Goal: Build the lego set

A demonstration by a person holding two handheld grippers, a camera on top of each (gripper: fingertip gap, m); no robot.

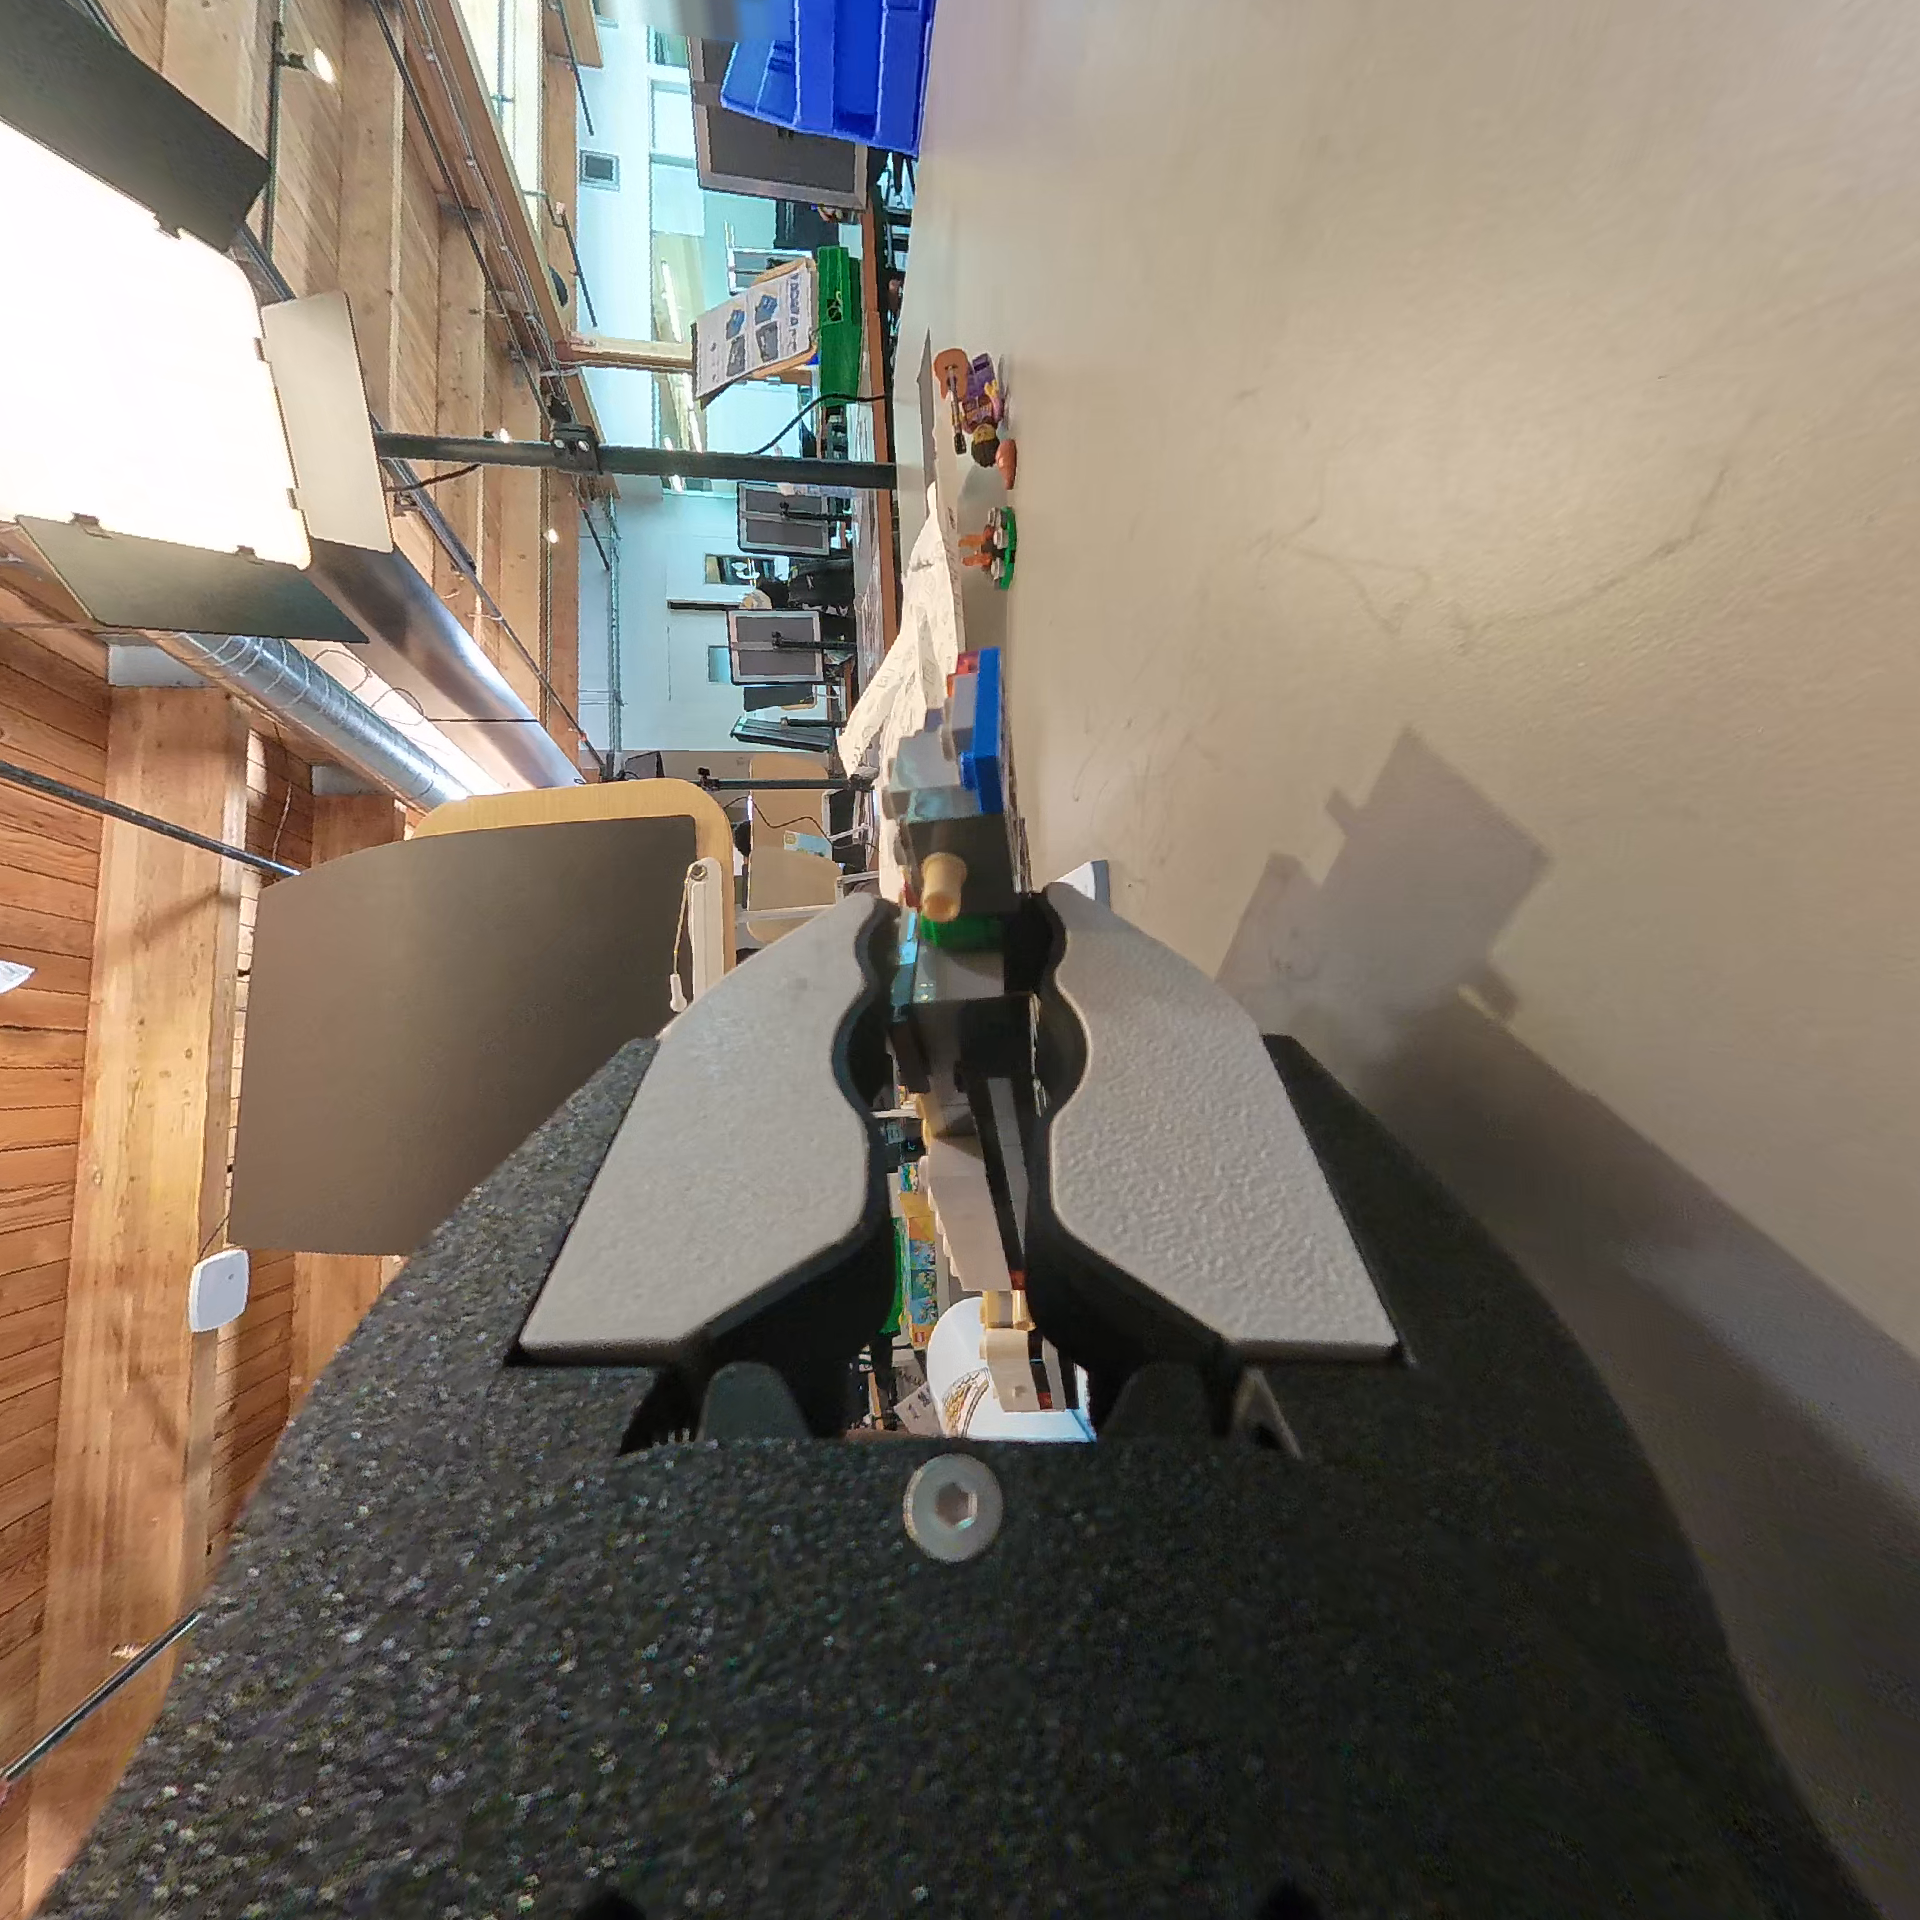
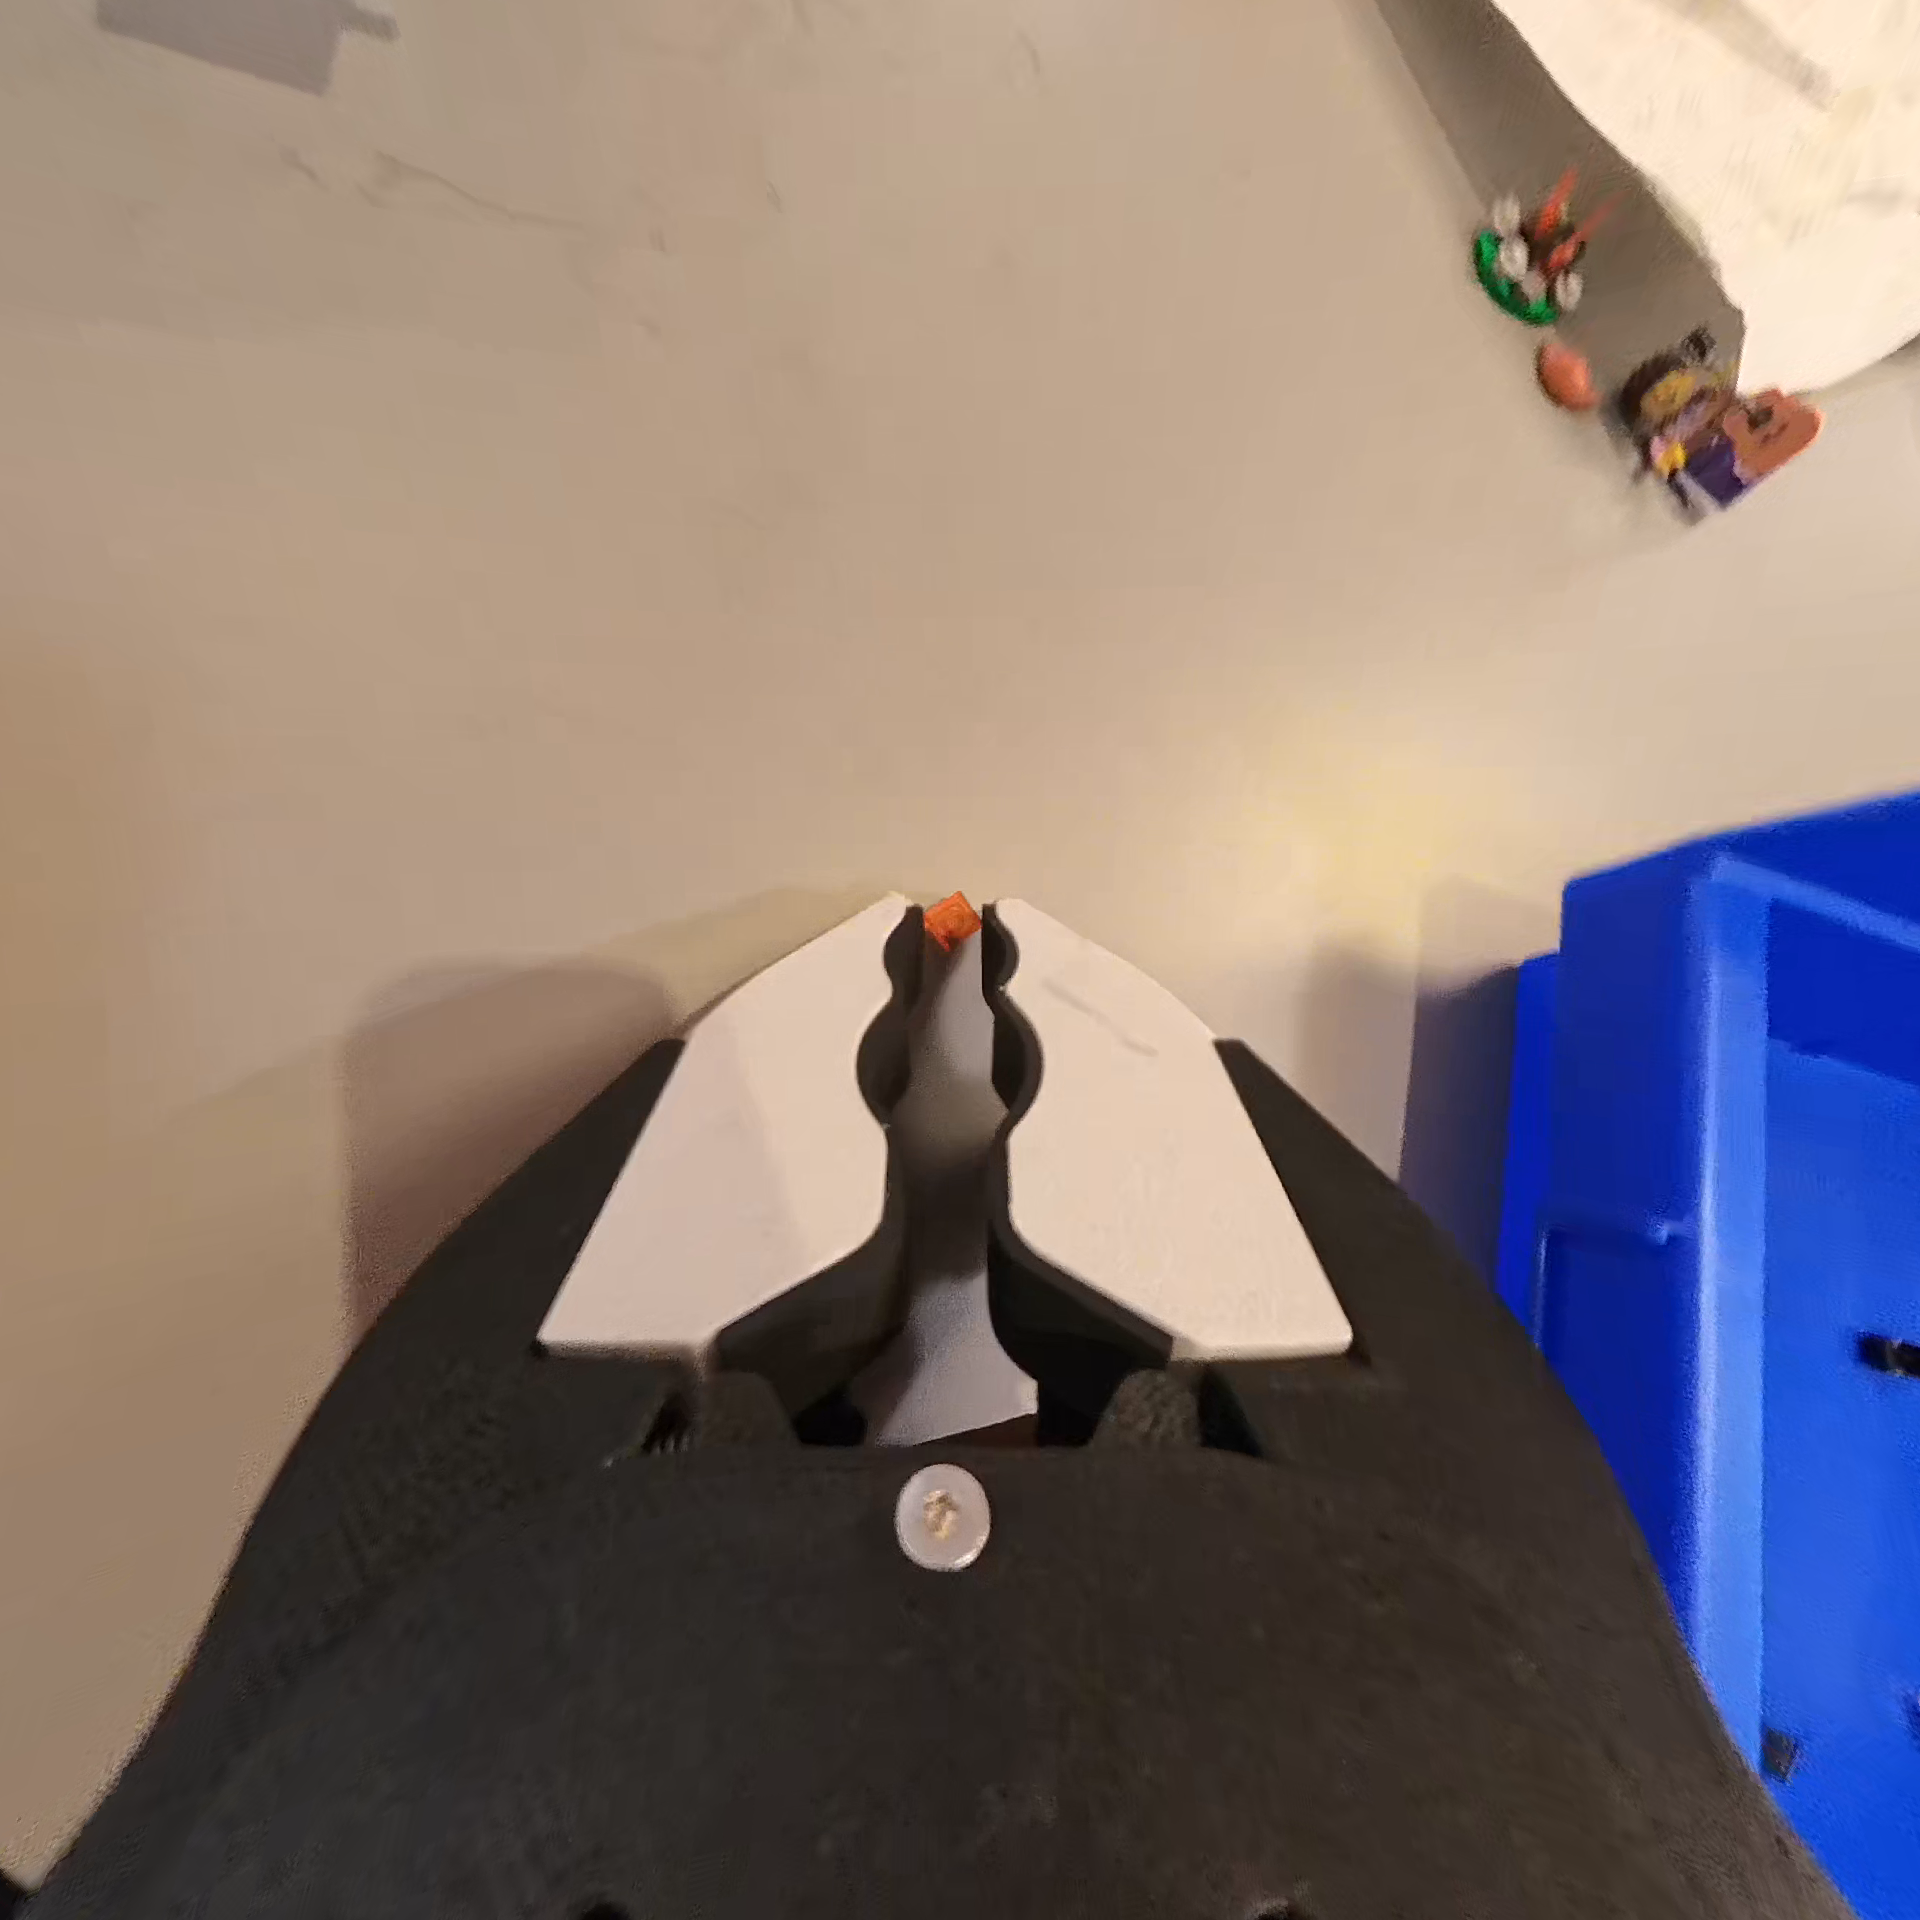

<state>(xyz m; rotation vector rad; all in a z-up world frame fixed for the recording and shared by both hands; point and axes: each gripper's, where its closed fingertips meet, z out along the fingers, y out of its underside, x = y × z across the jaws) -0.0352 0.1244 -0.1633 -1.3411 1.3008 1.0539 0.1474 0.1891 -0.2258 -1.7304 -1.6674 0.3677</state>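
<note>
Right wrist view: right hand-held gripper (image 2: pixel 954 920) pinches a tiny orange brick (image 2: pixel 952 923) beside a blue bin (image 2: pixel 1704 1195), contents unseen

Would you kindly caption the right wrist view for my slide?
Right hand-held gripper pinching a small orange brick piece over a beige table, blue bin alongside.

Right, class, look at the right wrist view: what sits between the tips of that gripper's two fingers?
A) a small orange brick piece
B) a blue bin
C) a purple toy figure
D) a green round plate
A: a small orange brick piece sits between the fingertips of the right gripper over the pale table; the blue bin and the purple toy figure lie off to the side.
</note>
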